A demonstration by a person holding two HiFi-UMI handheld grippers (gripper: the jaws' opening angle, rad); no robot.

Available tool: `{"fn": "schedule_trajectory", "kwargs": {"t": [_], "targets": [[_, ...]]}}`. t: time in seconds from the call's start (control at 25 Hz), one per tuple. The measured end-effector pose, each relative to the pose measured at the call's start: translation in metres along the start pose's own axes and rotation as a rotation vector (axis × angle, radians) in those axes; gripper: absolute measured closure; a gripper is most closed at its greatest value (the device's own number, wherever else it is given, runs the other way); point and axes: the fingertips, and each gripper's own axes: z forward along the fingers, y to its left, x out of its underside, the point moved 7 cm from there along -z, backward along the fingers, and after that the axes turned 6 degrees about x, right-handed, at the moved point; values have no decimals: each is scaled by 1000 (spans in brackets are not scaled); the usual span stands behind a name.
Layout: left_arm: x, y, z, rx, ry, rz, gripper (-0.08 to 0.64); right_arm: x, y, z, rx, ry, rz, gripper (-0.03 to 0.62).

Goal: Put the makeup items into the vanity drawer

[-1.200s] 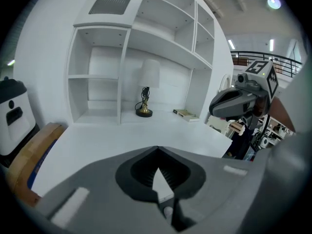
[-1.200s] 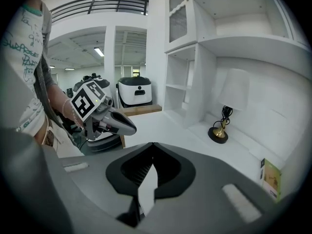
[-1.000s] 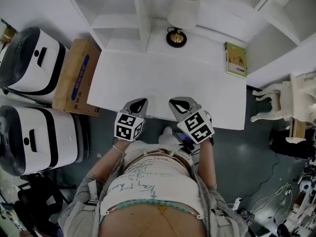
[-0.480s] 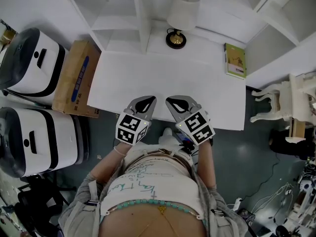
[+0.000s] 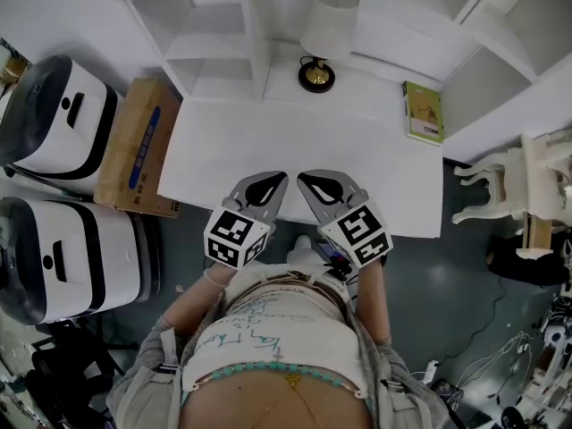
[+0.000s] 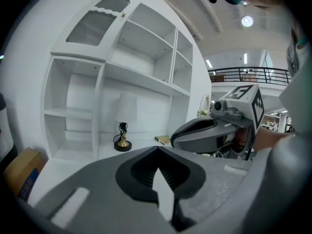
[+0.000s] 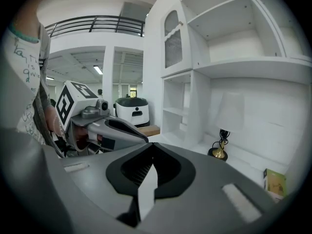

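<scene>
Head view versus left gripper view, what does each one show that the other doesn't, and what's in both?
Only the head view: two white rounded appliances with black trim, a white carved chair and the person's printed shirt. Only the left gripper view: a black balcony railing, a round ceiling light and the arched mesh cabinet panel. Both: the white-shaded lamp on a gold and black base, the green book, the brown cardboard box, the white vanity top and the shut right tongs.
</scene>
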Motion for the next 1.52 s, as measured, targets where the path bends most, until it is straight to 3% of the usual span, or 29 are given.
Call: {"fn": "schedule_trajectory", "kwargs": {"t": [0.6,1.52], "targets": [[-35,-12,-8,20,-89,31,560,-32,0,-17,23,-95,-22,565],[-40,-21,-18,23,-108,37,560,-35,7,-28,17,-108,-34,565]]}}
